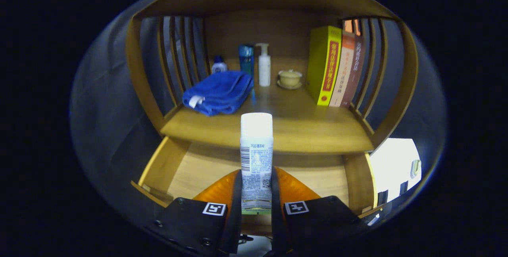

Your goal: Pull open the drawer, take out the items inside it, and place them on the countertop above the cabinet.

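Observation:
A white bottle (256, 158) with a white cap and a printed label stands upright between my two fingers, and my gripper (256, 193) is shut on its lower body. Below and behind the bottle lies the open wooden drawer (198, 169), its pale floor showing bare on both sides of the fingers. Just beyond the bottle's cap runs the front edge of the wooden countertop (301, 130) above the drawer. The bottle's cap rises a little above that edge.
On the countertop lie a folded blue towel (218, 92) at the left, small bottles (246, 60) and a white pump bottle (264, 66) at the back, a lidded cup on a saucer (289, 78), and upright books (335, 66) at the right. Slatted side walls enclose it.

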The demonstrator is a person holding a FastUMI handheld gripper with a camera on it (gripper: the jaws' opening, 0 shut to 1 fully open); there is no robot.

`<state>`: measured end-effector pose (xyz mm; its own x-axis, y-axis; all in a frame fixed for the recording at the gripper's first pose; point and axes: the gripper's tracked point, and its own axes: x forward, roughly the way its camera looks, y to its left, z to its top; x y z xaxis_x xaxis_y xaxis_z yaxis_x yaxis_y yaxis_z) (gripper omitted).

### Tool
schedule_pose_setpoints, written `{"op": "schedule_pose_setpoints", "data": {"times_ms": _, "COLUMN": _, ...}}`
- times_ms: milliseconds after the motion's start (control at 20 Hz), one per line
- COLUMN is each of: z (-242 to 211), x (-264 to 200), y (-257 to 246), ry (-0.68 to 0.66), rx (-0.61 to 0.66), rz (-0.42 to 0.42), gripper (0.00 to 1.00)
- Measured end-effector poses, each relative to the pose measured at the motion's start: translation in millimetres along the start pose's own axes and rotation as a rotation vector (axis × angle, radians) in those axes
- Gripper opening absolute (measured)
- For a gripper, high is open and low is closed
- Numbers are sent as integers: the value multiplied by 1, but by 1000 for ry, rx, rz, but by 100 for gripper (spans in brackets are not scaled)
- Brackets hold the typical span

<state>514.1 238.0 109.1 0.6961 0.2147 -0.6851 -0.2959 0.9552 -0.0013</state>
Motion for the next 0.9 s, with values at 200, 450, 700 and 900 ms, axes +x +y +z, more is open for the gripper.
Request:
{"op": "schedule_pose_setpoints", "data": {"times_ms": 200, "z": 55, "x": 1, "y": -16, "ry": -95, "rx": 14, "rz": -48, "gripper": 40}}
{"op": "schedule_pose_setpoints", "data": {"times_ms": 450, "z": 96, "x": 54, "y": -27, "ry": -131, "rx": 9, "rz": -101, "gripper": 40}}
{"op": "schedule_pose_setpoints", "data": {"times_ms": 700, "z": 97, "x": 114, "y": -22, "ry": -65, "rx": -6, "rz": -114, "gripper": 40}}
{"op": "schedule_pose_setpoints", "data": {"times_ms": 900, "z": 78, "x": 150, "y": -31, "ry": 18, "rx": 36, "rz": -142, "gripper": 40}}
